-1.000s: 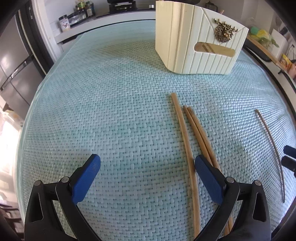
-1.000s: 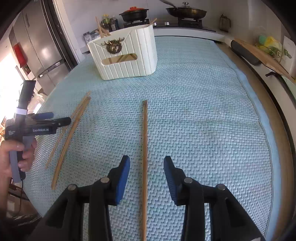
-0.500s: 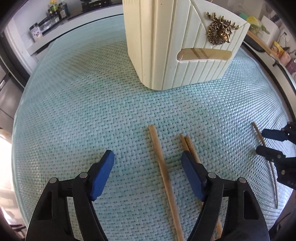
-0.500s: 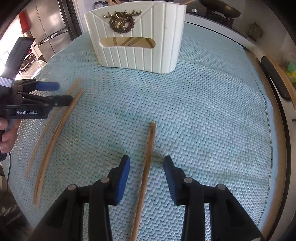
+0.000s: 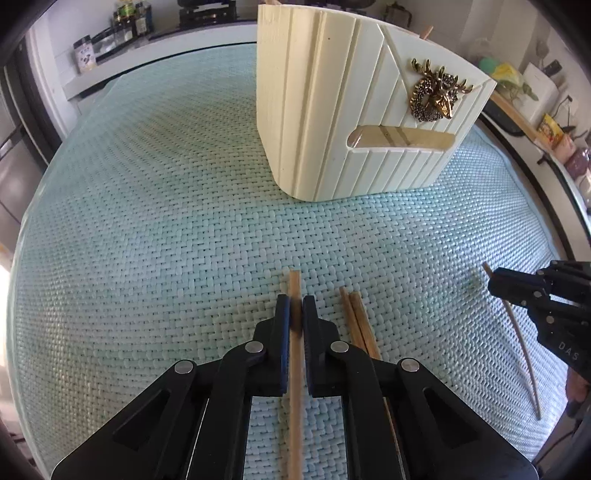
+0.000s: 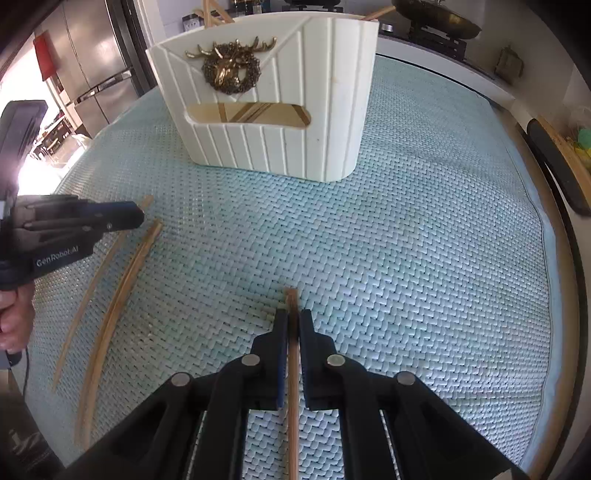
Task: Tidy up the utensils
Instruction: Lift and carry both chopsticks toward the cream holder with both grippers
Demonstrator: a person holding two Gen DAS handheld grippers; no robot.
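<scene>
My left gripper (image 5: 294,308) is shut on a wooden chopstick (image 5: 294,387) that lies on the teal woven mat (image 5: 166,229). A pair of chopsticks (image 5: 356,325) lies just right of it. My right gripper (image 6: 292,321) is shut on another chopstick (image 6: 292,398) on the mat. The cream utensil holder (image 5: 354,110) with a brass deer emblem stands upright beyond both; it also shows in the right wrist view (image 6: 269,103), with sticks inside. The left gripper (image 6: 122,218) shows at the left of the right wrist view, the right gripper (image 5: 517,288) at the right of the left wrist view.
The pair of chopsticks (image 6: 122,291) lies at the left in the right wrist view. A counter with jars (image 5: 110,40) and a stove with a pan (image 6: 436,18) stand behind the table. A fridge (image 6: 92,74) is at the left. The table edge (image 6: 561,295) runs along the right.
Both grippers moved forward toward the holder and closed, each on a chopstick that lay between its fingers.
</scene>
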